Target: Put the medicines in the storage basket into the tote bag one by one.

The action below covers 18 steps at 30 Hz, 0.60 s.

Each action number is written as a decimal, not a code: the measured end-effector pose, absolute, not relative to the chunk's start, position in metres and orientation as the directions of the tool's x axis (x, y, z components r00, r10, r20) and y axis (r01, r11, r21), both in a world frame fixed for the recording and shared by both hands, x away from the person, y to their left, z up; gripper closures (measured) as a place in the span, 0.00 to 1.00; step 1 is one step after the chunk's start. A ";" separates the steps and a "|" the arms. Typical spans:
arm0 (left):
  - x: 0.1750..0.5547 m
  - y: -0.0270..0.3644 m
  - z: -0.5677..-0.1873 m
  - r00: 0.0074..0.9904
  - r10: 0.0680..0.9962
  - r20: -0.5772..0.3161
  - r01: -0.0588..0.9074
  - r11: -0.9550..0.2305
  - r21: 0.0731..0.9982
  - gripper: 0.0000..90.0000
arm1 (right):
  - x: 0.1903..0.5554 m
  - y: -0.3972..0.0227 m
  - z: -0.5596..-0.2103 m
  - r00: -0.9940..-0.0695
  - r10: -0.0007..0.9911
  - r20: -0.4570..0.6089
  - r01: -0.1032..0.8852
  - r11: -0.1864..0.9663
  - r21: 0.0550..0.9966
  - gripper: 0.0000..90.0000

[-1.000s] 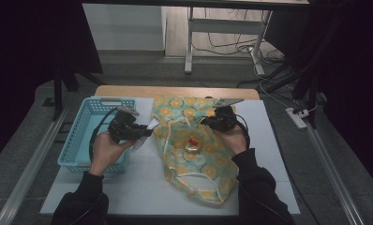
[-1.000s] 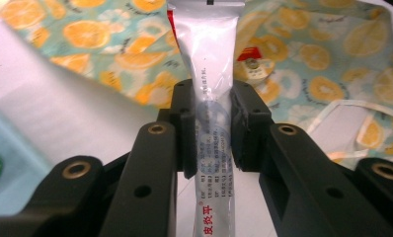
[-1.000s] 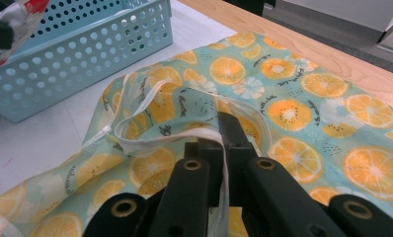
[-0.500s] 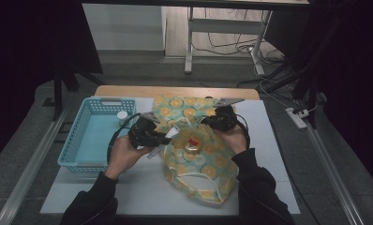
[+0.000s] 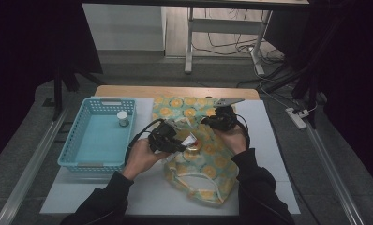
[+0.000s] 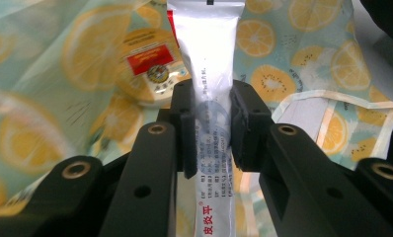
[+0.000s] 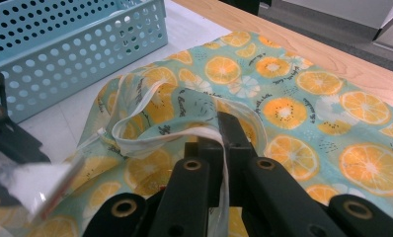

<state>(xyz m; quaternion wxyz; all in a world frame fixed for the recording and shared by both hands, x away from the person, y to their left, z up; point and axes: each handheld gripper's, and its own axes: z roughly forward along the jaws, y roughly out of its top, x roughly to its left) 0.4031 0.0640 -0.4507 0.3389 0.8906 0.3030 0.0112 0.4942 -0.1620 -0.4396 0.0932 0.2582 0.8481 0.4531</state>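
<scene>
Left gripper [image 6: 212,126] clamped on a white-and-silver printed squeeze tube [image 6: 209,74], which projects ahead of its jaws over the citrus-print cloth bag [image 5: 201,154]. Round yellow red-labelled tin [image 6: 147,69] lies ahead-left. Right gripper [image 7: 219,136] closed on the bag's white-trimmed rim [image 7: 155,136].

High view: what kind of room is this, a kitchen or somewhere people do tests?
Probably a test or recording room, not a kitchen. The table stands alone on a grey floor in the dark, cables and a power strip lie behind it, and metal rails run along both sides.
</scene>
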 end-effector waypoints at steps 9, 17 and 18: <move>0.417 0.047 -0.462 0.810 0.556 -0.188 0.545 -0.593 0.592 0.83 | 0.495 -0.162 -0.441 -0.848 0.525 0.073 0.353 0.457 0.816 1.00; 0.434 0.035 -0.468 0.796 0.570 -0.203 0.566 -0.582 0.585 0.83 | 0.494 -0.162 -0.440 -0.847 0.527 0.071 0.352 0.454 0.819 1.00; 0.437 0.034 -0.469 0.794 0.574 -0.202 0.567 -0.578 0.587 0.83 | 0.494 -0.162 -0.440 -0.847 0.527 0.071 0.351 0.454 0.819 1.00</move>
